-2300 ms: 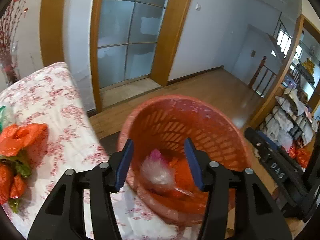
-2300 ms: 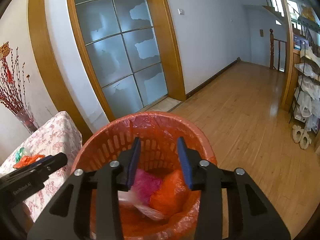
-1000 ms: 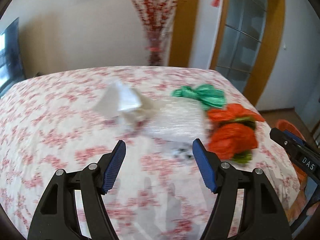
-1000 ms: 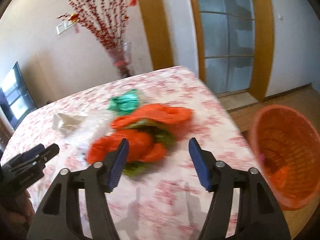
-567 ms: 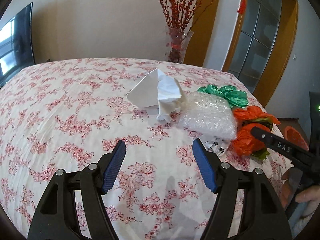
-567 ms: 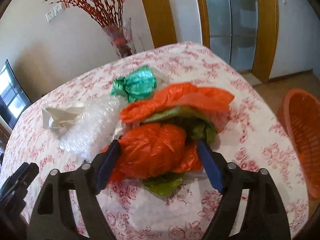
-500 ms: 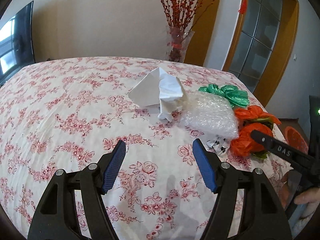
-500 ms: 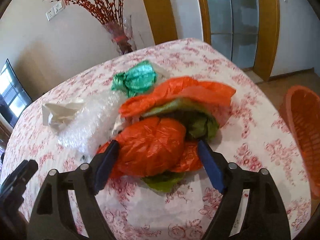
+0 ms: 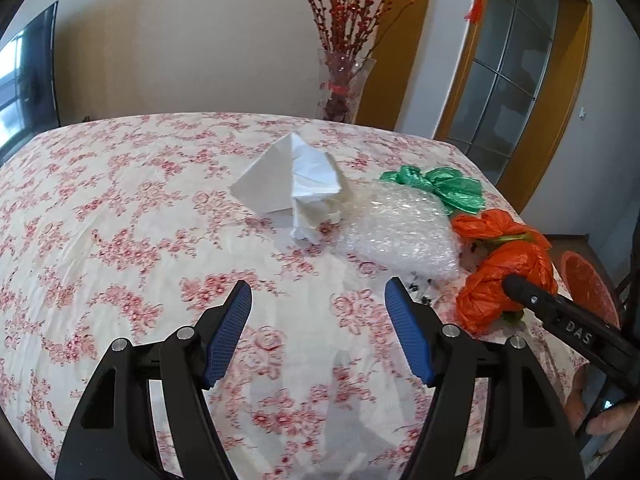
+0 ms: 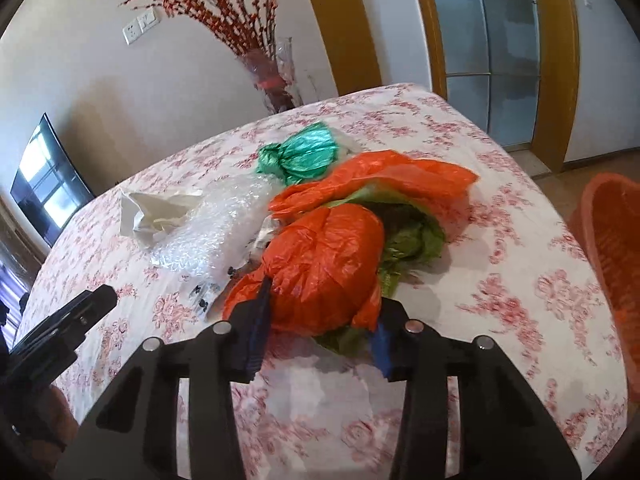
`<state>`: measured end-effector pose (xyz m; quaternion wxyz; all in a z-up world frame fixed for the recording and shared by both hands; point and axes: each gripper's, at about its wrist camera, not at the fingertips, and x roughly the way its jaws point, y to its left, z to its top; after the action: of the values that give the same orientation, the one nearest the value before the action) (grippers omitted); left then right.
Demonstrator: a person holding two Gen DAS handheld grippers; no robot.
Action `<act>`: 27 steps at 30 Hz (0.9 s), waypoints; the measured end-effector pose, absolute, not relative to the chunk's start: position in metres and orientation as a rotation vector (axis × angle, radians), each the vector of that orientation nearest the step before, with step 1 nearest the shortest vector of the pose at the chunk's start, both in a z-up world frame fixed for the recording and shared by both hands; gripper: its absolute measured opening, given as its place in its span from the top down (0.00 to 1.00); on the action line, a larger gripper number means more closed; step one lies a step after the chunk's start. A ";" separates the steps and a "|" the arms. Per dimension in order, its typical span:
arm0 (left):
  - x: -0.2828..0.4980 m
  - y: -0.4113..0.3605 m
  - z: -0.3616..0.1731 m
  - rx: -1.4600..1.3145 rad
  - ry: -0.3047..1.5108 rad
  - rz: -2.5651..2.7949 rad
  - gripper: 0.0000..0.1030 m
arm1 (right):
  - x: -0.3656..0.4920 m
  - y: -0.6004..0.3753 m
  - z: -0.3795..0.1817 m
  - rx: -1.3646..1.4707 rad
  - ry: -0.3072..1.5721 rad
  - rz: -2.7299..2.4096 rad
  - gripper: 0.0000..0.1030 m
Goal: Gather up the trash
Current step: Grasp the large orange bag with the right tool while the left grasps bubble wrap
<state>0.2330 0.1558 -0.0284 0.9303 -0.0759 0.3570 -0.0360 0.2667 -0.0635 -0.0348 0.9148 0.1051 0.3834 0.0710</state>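
Observation:
Trash lies on a floral tablecloth [image 9: 120,208]: crumpled white paper [image 9: 296,184], a bubble-wrap bundle [image 9: 400,228], a green bag [image 9: 444,186] and orange bags [image 9: 500,276]. My left gripper [image 9: 318,308] is open and empty above bare cloth, short of the paper. My right gripper [image 10: 320,304] is open, its jaws on either side of the near orange bag [image 10: 324,264], with green leafy scraps [image 10: 408,240] beside it. The orange basket [image 10: 612,248] stands off the table's right edge.
A glass vase of red branches [image 9: 344,84] stands at the table's far edge. A dark TV screen [image 10: 52,188] hangs on the wall to the left. A wood-framed glass door [image 10: 496,48] is behind the table. The table edge drops off by the basket.
Both grippers left the basket and swung to the table. My right gripper moved in until its jaws flank the near orange bag. My left gripper edged toward the white paper.

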 end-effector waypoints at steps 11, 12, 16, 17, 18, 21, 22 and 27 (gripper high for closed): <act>0.266 0.097 -0.021 -0.142 0.744 -0.146 0.27 | 0.233 -0.120 -0.023 0.223 0.740 0.056 0.59; 0.270 0.092 -0.022 -0.139 0.750 -0.147 0.27 | 0.232 -0.125 -0.023 0.227 0.740 0.049 0.59; 0.290 0.070 -0.031 -0.092 0.789 -0.132 0.27 | 0.226 -0.143 -0.026 0.253 0.743 0.025 0.59; 0.295 0.065 -0.036 -0.072 0.810 -0.121 0.27 | 0.225 -0.146 -0.026 0.258 0.744 0.022 0.59; 0.299 0.062 -0.041 -0.058 0.828 -0.111 0.27 | 0.224 -0.148 -0.026 0.261 0.744 0.021 0.59; 0.306 0.060 -0.051 -0.047 0.860 -0.091 0.28 | 0.221 -0.154 -0.027 0.267 0.742 0.019 0.59; 0.306 0.061 -0.053 -0.053 0.861 -0.090 0.30 | 0.221 -0.155 -0.027 0.269 0.742 0.018 0.59; 0.302 0.072 -0.049 -0.122 0.846 -0.128 0.58 | 0.219 -0.159 -0.027 0.277 0.739 0.020 0.59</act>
<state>0.3024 0.0724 -0.0487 0.9081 -0.0590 0.4099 -0.0622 0.2193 -0.1593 -0.0272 0.9230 0.1350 0.3601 0.0098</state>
